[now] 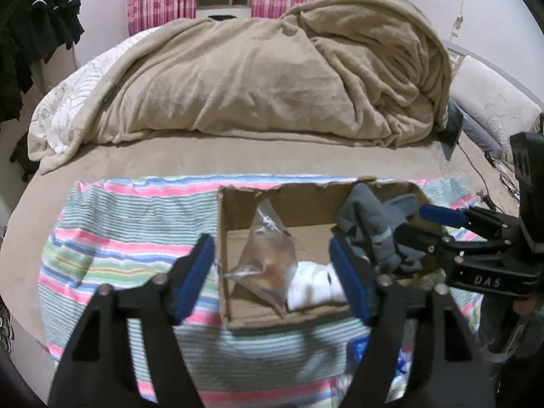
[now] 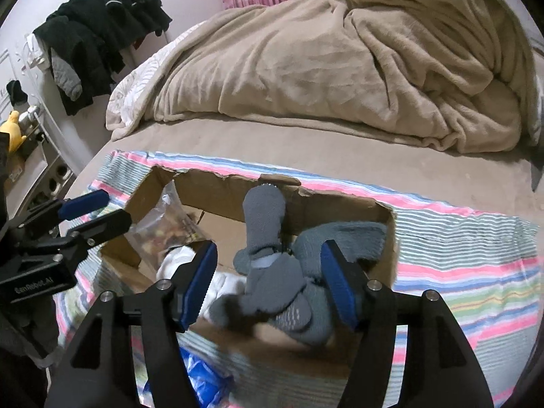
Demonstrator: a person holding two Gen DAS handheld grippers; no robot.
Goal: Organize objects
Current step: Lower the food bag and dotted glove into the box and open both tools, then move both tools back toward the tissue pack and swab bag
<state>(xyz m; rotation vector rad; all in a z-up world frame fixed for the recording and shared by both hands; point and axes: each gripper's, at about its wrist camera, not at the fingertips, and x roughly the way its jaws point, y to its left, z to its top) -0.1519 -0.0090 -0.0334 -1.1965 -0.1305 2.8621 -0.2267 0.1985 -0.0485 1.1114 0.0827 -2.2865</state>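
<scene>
Here the grey socks (image 2: 272, 282) lie between the spread right gripper (image 2: 268, 282) fingers — untouched, inside the cardboard box (image 2: 340, 207). They look crumpled — the left gripper (image 1: 272, 275) also stands apart, holding nothing.

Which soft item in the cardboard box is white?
The white bundle lying low beside the clear plastic bag; the other soft items are grey socks.

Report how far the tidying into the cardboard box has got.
Done: the box already holds grey socks, a clear bag and a white item. In hand: nothing; the left gripper and right gripper are both open above the box, pads not pressing on anything. Left: a blue packet lies outside on the striped cloth.
</scene>
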